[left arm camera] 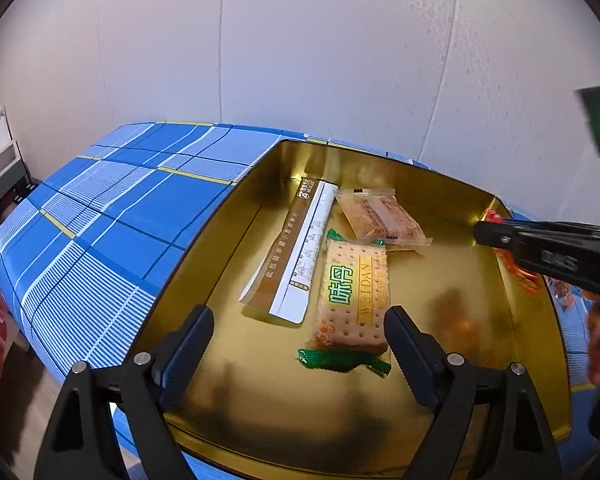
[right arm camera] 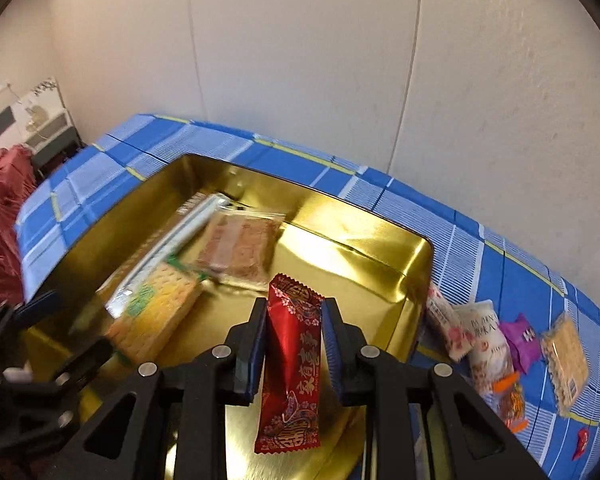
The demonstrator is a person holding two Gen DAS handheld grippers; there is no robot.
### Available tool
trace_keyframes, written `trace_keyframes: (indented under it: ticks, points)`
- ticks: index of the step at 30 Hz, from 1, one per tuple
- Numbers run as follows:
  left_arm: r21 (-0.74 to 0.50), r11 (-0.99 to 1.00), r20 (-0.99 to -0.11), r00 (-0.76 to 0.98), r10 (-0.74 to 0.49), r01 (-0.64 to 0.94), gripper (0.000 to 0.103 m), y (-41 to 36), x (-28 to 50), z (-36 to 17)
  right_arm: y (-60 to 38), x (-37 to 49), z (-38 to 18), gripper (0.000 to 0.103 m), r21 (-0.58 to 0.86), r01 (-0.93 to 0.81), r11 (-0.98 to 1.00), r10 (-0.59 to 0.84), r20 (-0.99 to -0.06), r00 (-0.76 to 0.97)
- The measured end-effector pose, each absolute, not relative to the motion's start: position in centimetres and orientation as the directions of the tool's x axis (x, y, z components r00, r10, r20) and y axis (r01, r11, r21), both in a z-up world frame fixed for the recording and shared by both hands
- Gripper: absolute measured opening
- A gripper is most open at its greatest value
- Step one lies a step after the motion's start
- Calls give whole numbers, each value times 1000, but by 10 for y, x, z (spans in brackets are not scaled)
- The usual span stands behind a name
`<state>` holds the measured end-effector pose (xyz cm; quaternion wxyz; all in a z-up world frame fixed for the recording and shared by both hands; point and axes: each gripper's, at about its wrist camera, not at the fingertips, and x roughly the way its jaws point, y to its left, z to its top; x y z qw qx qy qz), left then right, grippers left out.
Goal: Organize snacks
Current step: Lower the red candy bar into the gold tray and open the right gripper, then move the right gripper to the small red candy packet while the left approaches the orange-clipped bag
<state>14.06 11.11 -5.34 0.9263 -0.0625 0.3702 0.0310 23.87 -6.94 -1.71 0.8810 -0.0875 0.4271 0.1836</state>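
Note:
A gold tin tray (left arm camera: 236,240) lies on a blue plaid cloth. In it lie a long brown-and-white packet (left arm camera: 296,252), a clear-wrapped brown biscuit (left arm camera: 380,216) and a green-wrapped cracker pack (left arm camera: 354,300). My left gripper (left arm camera: 298,340) is open and empty, low over the tray's near end, just short of the cracker pack. My right gripper (right arm camera: 294,320) is shut on a red foil snack packet (right arm camera: 292,356) and holds it upright above the tray (right arm camera: 360,248). The right gripper also shows in the left wrist view (left arm camera: 480,236) over the tray's right rim.
Several loose snack packets lie on the cloth right of the tray: a pink-and-white one (right arm camera: 446,324), a white one (right arm camera: 488,344), a purple one (right arm camera: 522,340), a clear cracker pack (right arm camera: 566,356). A white wall stands behind. Red fabric (right arm camera: 0,216) lies far left.

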Motion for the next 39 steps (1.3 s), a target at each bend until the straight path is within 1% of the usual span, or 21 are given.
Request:
trace_keyframes:
  ticks: [3, 8, 14, 15, 17, 20, 22, 28, 31, 39]
  points:
    - [-95, 991, -680, 734, 6, -97, 88, 111, 139, -51, -66, 257, -24, 27, 3, -368, 930, 219, -807, 549]
    - [-69, 995, -676, 737, 9, -75, 89, 106, 139, -51, -52, 279, -34, 27, -76, -361, 929, 137, -837, 530]
    - [-79, 994, -682, 732, 3, -78, 89, 105, 140, -53, -36, 296, -38, 27, -119, -382, 916, 110, -844, 525]
    - [-79, 994, -682, 731, 6, -81, 89, 105, 140, -53, -35, 298, -36, 28, -115, -378, 918, 112, -842, 527]
    - [-81, 993, -681, 732, 5, -82, 89, 106, 140, -54, -38, 304, -34, 35, -69, -351, 934, 131, -847, 516]
    - [-79, 993, -681, 732, 10, -87, 89, 108, 139, -54, -50, 309, -26, 35, 9, -295, 956, 169, -834, 524]
    - [-83, 993, -681, 732, 6, -86, 89, 108, 139, -54, -57, 304, -19, 35, 25, -291, 957, 192, -804, 563]
    - [-90, 993, -679, 734, -4, -79, 92, 105, 139, -54, -97, 277, -2, 35, 39, -221, 975, 177, -738, 651]
    - [-81, 994, -681, 733, -3, -71, 92, 101, 139, -54, -115, 257, 0, 35, -13, -190, 982, 125, -707, 696]
    - [-33, 998, -671, 741, 16, -52, 94, 87, 135, -55, -170, 210, -19, 35, -46, -140, 989, 60, -741, 668]
